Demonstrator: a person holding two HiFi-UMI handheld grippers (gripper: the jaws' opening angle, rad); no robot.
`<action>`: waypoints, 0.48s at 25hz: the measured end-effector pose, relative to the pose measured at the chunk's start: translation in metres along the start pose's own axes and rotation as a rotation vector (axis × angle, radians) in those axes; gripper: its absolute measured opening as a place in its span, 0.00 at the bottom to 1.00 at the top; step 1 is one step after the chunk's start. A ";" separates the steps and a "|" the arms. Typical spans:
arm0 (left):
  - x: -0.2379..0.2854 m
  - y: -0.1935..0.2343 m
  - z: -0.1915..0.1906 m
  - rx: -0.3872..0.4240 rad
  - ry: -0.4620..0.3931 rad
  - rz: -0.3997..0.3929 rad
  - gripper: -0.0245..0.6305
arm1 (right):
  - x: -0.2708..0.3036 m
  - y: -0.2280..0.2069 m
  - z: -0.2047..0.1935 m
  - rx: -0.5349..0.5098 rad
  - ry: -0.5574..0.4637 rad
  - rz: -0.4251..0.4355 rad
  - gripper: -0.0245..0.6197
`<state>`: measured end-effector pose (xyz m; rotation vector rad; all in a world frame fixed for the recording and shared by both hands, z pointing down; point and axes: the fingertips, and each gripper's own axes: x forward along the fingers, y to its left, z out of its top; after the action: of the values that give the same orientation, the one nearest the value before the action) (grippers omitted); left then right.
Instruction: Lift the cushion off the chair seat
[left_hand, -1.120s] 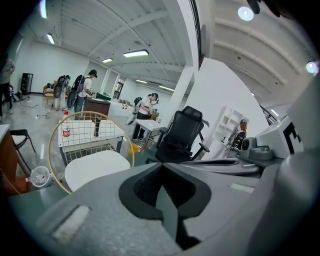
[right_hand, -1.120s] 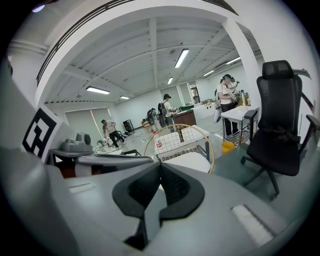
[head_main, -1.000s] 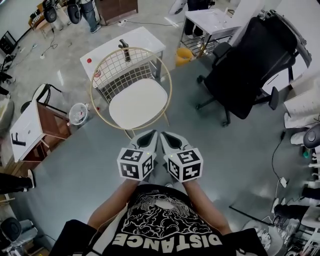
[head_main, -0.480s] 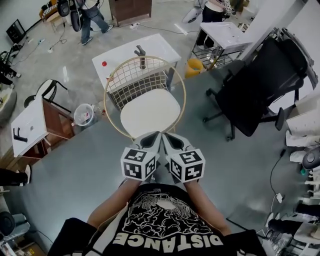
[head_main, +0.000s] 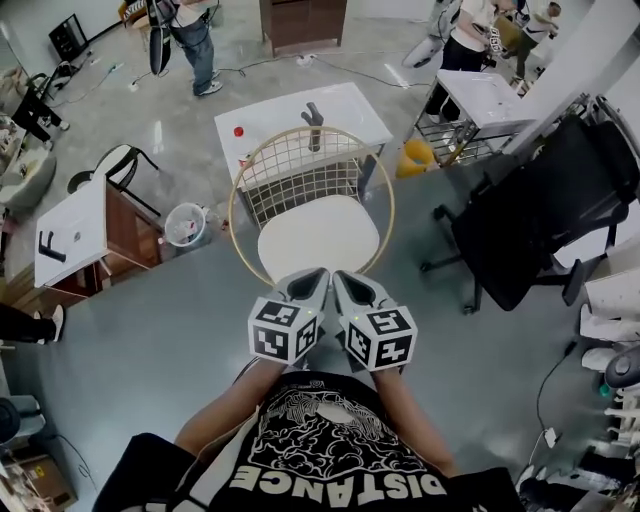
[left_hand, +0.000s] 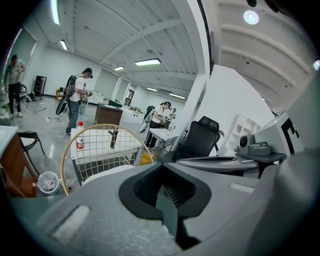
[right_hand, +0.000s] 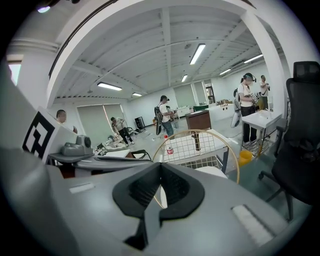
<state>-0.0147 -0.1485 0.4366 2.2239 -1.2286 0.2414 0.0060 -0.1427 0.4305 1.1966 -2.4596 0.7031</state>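
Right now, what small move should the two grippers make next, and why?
Probably open both jaws, then ease forward to the near edge of the cushion. The left gripper and right gripper are shut and empty, side by side at the front of the chair. The cushion lies flat on it, and shut jaws cannot take its edge.

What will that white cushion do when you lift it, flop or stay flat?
The cushion looks thin and padded, so it will probably sag a little at the edges. It looks light for its size. It seems to lie loose on the wire chair, so it may slide.
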 end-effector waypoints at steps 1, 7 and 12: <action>0.004 0.001 0.001 -0.005 -0.003 0.014 0.03 | 0.001 -0.004 0.001 -0.003 0.001 0.011 0.04; 0.029 0.005 0.011 -0.073 -0.042 0.110 0.03 | 0.007 -0.037 0.007 -0.034 0.040 0.093 0.04; 0.025 0.007 0.015 -0.124 -0.067 0.169 0.03 | 0.012 -0.029 0.015 -0.083 0.082 0.164 0.04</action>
<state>-0.0085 -0.1778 0.4379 2.0397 -1.4300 0.1529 0.0208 -0.1738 0.4326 0.9255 -2.5116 0.6715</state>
